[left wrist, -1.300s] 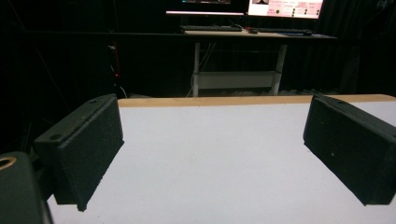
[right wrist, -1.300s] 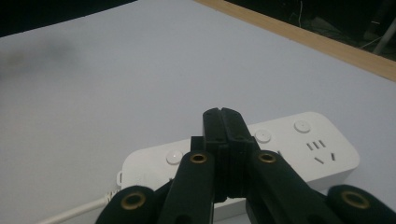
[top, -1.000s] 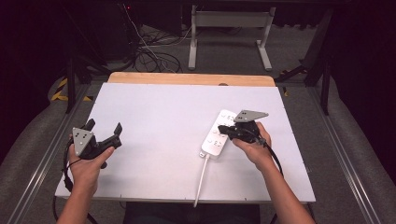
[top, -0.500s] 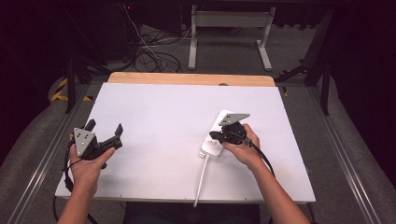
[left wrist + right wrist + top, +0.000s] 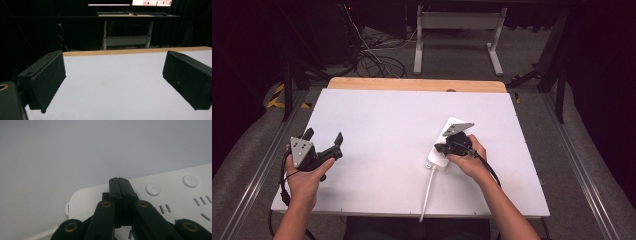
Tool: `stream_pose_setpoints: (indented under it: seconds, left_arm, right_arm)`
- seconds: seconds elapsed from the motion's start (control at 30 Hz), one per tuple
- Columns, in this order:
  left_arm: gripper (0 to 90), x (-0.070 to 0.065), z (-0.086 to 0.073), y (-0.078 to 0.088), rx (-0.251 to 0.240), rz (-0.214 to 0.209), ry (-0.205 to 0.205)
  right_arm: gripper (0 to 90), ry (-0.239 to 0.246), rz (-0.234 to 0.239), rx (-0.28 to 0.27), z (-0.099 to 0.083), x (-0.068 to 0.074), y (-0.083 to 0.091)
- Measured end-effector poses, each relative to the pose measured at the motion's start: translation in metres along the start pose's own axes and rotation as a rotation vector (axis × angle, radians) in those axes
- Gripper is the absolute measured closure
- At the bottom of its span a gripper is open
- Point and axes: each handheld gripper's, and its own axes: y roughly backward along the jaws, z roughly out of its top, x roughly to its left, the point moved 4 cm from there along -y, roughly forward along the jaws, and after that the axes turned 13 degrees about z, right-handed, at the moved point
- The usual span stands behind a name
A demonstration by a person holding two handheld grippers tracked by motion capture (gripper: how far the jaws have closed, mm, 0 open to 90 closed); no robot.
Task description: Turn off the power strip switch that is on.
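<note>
1. Apparently the work in hand is pressing a button on the white power strip [image 5: 445, 145], which lies flat on the white table [image 5: 387, 115], toward its right edge and nearer the person's side than the far edge, its cable [image 5: 427, 192] trailing off the near edge.
2. In the right gripper view, the right gripper [image 5: 121, 181] has its jaws pressed together with nothing between them, tips down over the strip's cable end, just beside a round button [image 5: 152, 188]; a second round button [image 5: 190, 181] sits farther along, next to rows of socket slots.
3. Whether the tips touch the strip's face cannot be told.
4. The left gripper [image 5: 323, 142] is held above the table near its left edge, jaws wide apart and empty, well apart from the strip.
5. Judged from this, the approach is done; the tips sit beside the button, not on it, so lining up and pressing seem left.
</note>
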Motion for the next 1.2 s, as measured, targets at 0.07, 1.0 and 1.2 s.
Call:
stream_pose_setpoints:
  seconds: [0.07,1.0,1.2]
  left_arm:
    - [4.8,-0.0004,0.0000,0.0001,0.001,0.000,0.004]
    - [5.6,-0.0004,-0.0001,-0.0005,0.001,0.003,0.002]
    - [5.6,-0.0014,-0.0004,-0.0004,0.004,-0.006,0.000]
  right_arm:
    - [90.0,-0.015,0.005,-0.006,-0.0001,-0.0003,-0.0001]
    - [90.0,-0.024,-0.063,0.037,0.0036,0.0063,-0.0025]
    - [90.0,-0.029,-0.062,0.037,0.0033,0.0057,-0.0020]
